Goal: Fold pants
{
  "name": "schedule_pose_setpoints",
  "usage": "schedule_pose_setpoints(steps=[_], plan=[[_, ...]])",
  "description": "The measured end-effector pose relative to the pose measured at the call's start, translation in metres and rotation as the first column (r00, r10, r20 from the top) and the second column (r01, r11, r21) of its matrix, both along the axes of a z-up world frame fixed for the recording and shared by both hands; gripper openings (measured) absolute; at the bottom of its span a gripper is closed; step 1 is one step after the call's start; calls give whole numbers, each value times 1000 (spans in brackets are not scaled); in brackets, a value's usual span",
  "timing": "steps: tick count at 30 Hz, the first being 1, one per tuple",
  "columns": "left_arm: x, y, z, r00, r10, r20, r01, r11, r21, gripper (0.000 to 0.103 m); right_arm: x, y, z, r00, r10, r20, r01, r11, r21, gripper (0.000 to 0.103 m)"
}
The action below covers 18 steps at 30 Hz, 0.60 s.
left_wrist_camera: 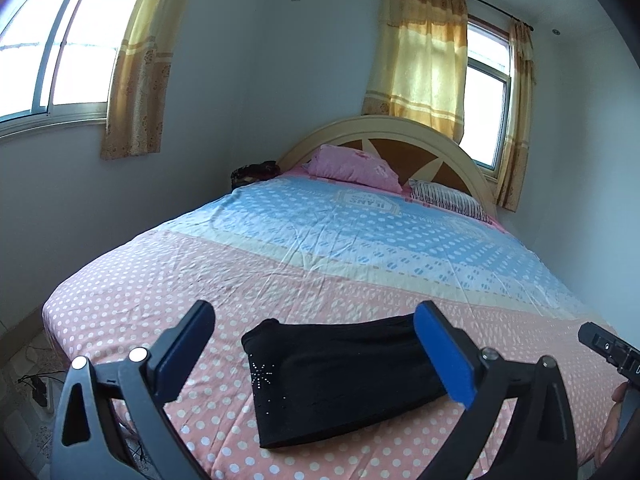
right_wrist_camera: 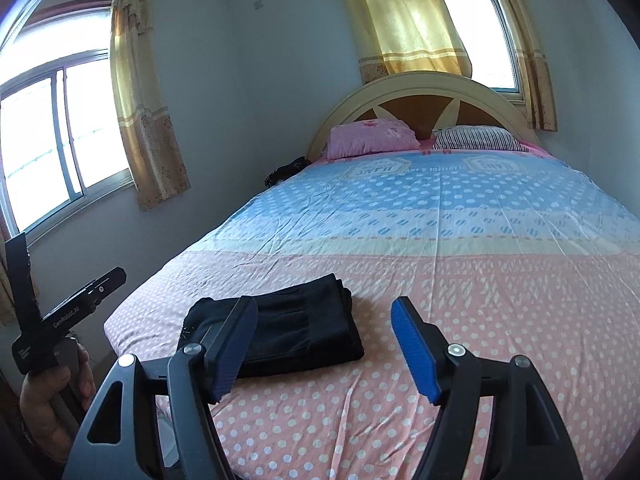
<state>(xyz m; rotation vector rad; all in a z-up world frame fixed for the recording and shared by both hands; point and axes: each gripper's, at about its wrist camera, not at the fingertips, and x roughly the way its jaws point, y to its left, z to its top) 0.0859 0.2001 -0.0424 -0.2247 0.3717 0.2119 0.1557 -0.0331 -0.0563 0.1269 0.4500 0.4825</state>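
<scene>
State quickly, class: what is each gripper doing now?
Left gripper: open, holding nothing.
Right gripper: open, holding nothing; folded black pants lie on the bed.

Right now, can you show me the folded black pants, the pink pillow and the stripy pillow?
Folded black fabric pants [left_wrist_camera: 340, 376], left wrist view: middle of top layer.
Pink fabric pillow [right_wrist_camera: 372, 136], right wrist view: centre.
Striped fabric pillow [right_wrist_camera: 476, 138], right wrist view: centre.

You have matt black cloth pants [left_wrist_camera: 340, 376] with small shiny studs, on a creased dotted cotton-like bedsheet [left_wrist_camera: 320, 256]. Gripper pads [right_wrist_camera: 414, 350] look ribbed blue rubber; headboard [right_wrist_camera: 424, 92] glossy painted wood.
</scene>
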Motion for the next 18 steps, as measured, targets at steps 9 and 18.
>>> schedule_pose_setpoints(steps=[9, 18], plan=[[-8, -5, 4, 1000, 1, 19, -1, 1000, 0, 103, -16, 4, 4, 1000, 24, 19, -24, 1000, -9, 71], [-12, -12, 4, 1000, -2, 26, 2, 1000, 6, 103, -18, 7, 1, 999, 36, 18, -36, 999, -10, 71]])
